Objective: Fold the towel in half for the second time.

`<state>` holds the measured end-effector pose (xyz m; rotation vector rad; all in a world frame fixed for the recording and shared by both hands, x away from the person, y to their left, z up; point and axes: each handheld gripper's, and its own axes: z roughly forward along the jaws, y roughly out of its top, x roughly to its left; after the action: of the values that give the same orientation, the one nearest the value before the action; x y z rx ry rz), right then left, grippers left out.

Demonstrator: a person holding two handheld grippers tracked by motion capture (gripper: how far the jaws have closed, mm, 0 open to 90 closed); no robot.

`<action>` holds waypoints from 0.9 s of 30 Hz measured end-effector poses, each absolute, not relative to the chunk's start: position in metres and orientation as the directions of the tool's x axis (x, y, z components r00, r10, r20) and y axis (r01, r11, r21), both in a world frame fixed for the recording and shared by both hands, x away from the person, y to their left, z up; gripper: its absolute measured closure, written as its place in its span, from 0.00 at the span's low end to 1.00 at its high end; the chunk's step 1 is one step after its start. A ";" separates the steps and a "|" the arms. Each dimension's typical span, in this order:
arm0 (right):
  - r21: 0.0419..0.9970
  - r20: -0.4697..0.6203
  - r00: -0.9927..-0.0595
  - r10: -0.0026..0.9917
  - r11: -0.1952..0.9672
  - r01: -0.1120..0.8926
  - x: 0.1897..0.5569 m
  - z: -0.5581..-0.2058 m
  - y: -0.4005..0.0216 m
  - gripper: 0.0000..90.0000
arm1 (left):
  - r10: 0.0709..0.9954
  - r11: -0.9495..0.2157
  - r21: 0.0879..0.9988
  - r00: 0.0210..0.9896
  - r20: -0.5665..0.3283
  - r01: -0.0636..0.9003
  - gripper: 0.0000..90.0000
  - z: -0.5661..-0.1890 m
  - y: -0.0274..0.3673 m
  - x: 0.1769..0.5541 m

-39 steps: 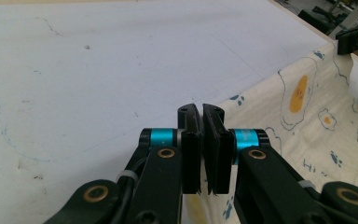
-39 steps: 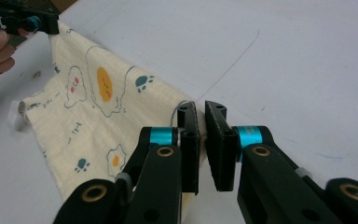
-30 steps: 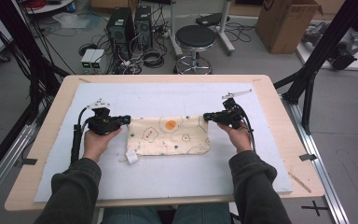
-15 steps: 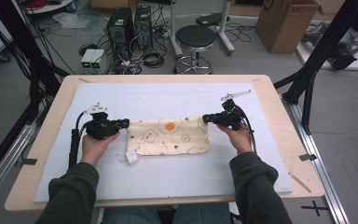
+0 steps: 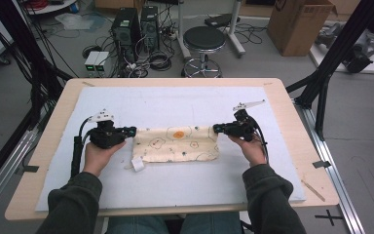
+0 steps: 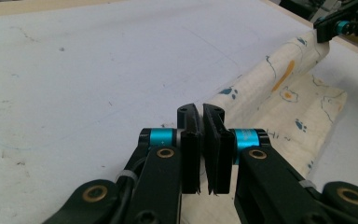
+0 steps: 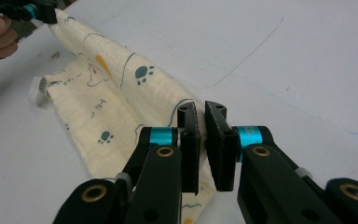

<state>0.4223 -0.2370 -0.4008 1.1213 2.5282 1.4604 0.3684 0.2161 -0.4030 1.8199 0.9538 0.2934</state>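
High view: cloth (image 5: 176, 143), cream w/ small printed figures, lies folded at mid-table on the white mat (image 5: 175, 185) covering the wooden table (image 5: 48, 146). Left hand-held gripper (image 5: 131, 130) is at the cloth's left far corner, right hand-held gripper (image 5: 216, 128) at its right far corner; both point inward, toward each other. Each sits in a hand (image 5: 96, 157) w/ dark sleeve coming from the bottom edge. A small white tag (image 5: 137, 165) sticks out at the cloth's near left corner. Beyond the table: stool (image 5: 203, 39), cardboard box (image 5: 299, 22), 2 PC towers (image 5: 135, 24) on the floor.

Left gripper view: left hand-held gripper (image 6: 202, 144) has its jaws pressed nearly together, clamped on the cloth edge (image 6: 279, 107); fabric runs from the pads away to the upper right as a raised fold, w/ the other gripper on its far end at top right.

Right gripper view: right hand-held gripper (image 7: 202, 144) likewise closed, pinching the cloth (image 7: 121, 88) between its pads; fabric stretches off to the upper left, where the other gripper holds the far corner. Tag shows at the cloth's left edge, on the mat
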 end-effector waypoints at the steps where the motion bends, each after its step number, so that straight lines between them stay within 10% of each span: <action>1: 0.762 0.321 -0.744 0.586 0.307 0.570 0.422 -0.401 -0.237 0.94 | 0.721 -0.176 0.865 0.660 -0.211 0.470 0.95 -0.403 0.216 0.367; 27: 0.770 0.316 -0.776 0.546 0.330 0.546 0.404 -0.402 -0.238 0.93 | 0.700 -0.195 0.865 0.684 -0.208 0.463 0.93 -0.415 0.221 0.345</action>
<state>0.4043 -0.2378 -0.4017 1.0516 2.5626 1.4829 0.3453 0.2209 -0.4155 1.8421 0.9167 0.2810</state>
